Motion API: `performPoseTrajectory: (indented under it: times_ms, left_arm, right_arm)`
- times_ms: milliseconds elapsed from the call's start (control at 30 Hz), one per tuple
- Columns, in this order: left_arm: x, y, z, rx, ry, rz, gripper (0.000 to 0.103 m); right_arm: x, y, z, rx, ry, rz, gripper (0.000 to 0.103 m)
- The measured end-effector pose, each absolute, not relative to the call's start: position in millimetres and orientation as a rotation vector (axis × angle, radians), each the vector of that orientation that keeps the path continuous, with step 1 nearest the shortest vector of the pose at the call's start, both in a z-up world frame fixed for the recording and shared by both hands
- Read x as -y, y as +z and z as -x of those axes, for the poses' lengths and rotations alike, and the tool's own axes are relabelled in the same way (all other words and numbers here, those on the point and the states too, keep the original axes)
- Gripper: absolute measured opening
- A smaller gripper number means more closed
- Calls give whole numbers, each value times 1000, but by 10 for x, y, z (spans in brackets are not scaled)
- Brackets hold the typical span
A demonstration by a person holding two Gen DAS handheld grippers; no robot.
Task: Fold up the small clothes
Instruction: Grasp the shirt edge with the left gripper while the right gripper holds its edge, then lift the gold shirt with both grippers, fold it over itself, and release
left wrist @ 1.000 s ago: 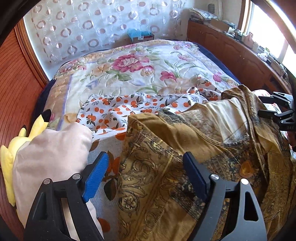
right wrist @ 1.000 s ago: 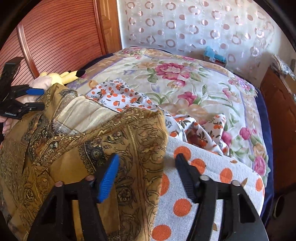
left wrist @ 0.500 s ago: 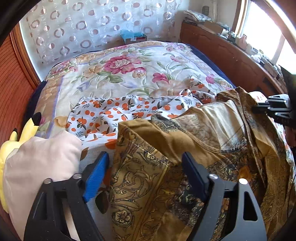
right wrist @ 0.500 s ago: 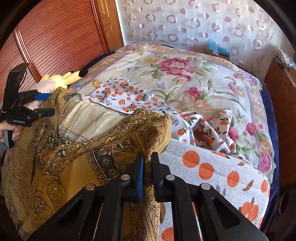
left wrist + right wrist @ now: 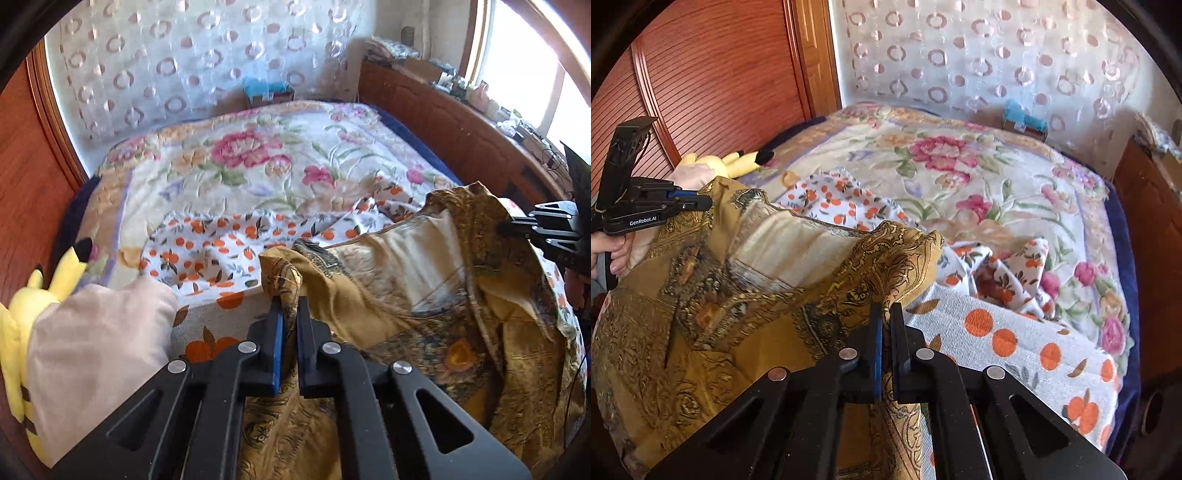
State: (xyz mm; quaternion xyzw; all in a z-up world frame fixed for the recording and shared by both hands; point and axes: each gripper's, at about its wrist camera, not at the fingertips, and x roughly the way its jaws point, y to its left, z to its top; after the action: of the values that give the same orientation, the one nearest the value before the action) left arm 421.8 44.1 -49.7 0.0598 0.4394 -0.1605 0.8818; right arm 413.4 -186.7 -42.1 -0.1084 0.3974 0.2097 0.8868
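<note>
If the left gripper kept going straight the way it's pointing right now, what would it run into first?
The left gripper is shut on a corner of the mustard patterned garment, so that fabric is already in its path. Past the pinched corner, it would probably meet the orange-print white cloth lying on the floral bedspread, though depth is uncertain.

A mustard-gold paisley garment [image 5: 424, 317] is being held up by two corners, its pale lining showing, sagging between them.

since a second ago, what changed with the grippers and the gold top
Both grippers closed on the gold top: the right gripper first, then the left gripper, each now pinching an edge and lifting it slightly. The orange-print cloth, plush and bed stayed put.
</note>
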Motion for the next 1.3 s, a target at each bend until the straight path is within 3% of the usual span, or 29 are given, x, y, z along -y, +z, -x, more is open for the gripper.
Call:
performPoseTrajectory:
  times_ms: [400,700,1033,1300]
  left_arm:
    - [-366,244,-3257,-716,-380,-142,6]
    - [-447,482,-2202,-611,-400,-141,6]
    - [-535,64,-931,-585,-394,-42,6]
    - [-528,-323,-515,-660,-344,-50,6]
  right_arm:
    - [1939,-2,-3143,-674,417,223,3]
    - [2135,150,-1985,-600,429,188,3]
    - [2556,-245,-437,-595,458,93,3]
    - [2821,-877,226,-716,467,33,3]
